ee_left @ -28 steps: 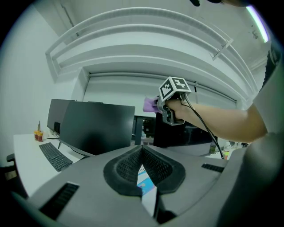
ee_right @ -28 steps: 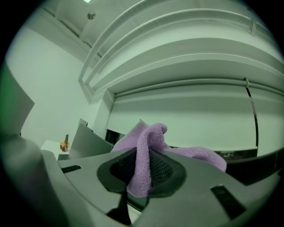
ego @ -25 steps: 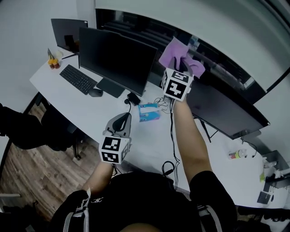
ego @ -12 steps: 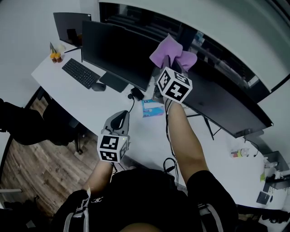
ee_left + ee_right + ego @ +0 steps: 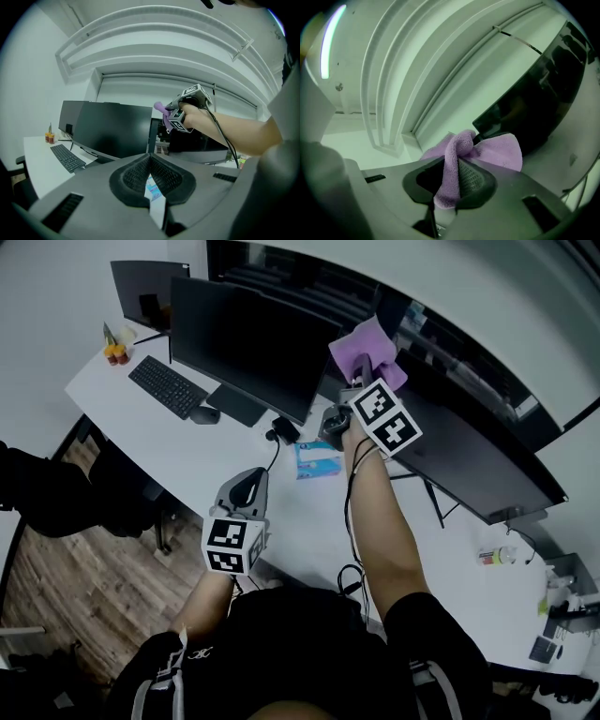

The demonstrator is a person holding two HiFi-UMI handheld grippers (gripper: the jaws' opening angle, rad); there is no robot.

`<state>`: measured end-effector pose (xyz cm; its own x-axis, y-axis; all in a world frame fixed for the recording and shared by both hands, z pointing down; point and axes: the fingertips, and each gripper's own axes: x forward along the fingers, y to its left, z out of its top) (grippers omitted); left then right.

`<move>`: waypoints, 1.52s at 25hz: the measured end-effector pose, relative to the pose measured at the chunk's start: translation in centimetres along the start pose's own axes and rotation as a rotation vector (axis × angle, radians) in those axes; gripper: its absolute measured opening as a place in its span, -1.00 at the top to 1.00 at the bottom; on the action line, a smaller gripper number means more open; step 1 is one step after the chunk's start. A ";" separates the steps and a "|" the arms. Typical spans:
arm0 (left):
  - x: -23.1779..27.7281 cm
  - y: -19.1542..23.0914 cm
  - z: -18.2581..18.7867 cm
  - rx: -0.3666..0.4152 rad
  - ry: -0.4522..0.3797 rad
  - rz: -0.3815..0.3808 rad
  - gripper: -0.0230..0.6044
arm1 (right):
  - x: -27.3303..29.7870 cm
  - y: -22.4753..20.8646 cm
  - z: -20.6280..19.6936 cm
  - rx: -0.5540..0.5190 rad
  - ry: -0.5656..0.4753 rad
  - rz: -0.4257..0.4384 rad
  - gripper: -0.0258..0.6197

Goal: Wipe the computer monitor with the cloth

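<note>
Over the desk, head view: the right gripper (image 5: pixel 364 381) is raised to the upper left corner of the wide monitor (image 5: pixel 469 446), with the purple cloth (image 5: pixel 361 348) bunched at its tip. The left gripper (image 5: pixel 247 486) hangs low, well apart from the wide monitor, above the white desk (image 5: pixel 281 521).
Neighbours of the wide monitor: a second monitor (image 5: pixel 244 343) stands just beside its left end. A blue tissue pack (image 5: pixel 316 462) lies below that corner, and a keyboard (image 5: pixel 169 387) and mouse (image 5: pixel 204 415) lie further left.
Left gripper view: the pads meet at their tips with nothing between them.
Right gripper view: the jaws are clamped on a fold of the purple cloth, and loose flaps fan out towards the wide monitor's dark corner. I cannot tell whether the cloth touches the panel.
Cloth handling: it looks soft, light and limp. Pinched at one fold, it should drape and drag rather than push, so the flaps do the wiping.
Monitor handling: it is a thin panel on a stand, likely to rock and easy to mark. Light pressure seems wise, with the hard jaws kept off the panel.
Edges and room: the screen runs open to the right of that corner. The gap to the second monitor is tight, and the wall (image 5: pixel 417 70) lies behind.
</note>
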<state>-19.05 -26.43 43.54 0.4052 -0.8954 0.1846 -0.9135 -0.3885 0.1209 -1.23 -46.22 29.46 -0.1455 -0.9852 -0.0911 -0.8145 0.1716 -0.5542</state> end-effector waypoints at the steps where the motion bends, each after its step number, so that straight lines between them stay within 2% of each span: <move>1: 0.0 0.1 -0.1 0.000 0.003 0.001 0.88 | 0.0 -0.4 0.3 0.008 -0.008 -0.007 0.67; 12: 0.9 -0.3 -0.2 0.012 0.020 -0.012 0.88 | 0.3 -4.1 1.2 0.103 -0.024 -0.068 0.68; 17: 1.7 -0.7 -0.4 0.016 0.030 -0.024 0.88 | 0.2 -5.6 0.5 0.090 -0.022 -0.091 0.68; 28: 3.5 -1.0 -1.0 0.022 0.057 -0.043 0.88 | 0.3 -8.2 -2.1 0.069 0.000 -0.121 0.68; 38: 5.0 -1.2 -2.0 0.025 0.095 -0.052 0.88 | 0.3 -12.1 -7.2 0.043 0.090 -0.206 0.68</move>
<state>-15.90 -30.01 46.25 0.4526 -0.8499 0.2700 -0.8913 -0.4400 0.1090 4.52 -48.55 42.12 -0.0298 -0.9945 0.1002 -0.8079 -0.0350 -0.5883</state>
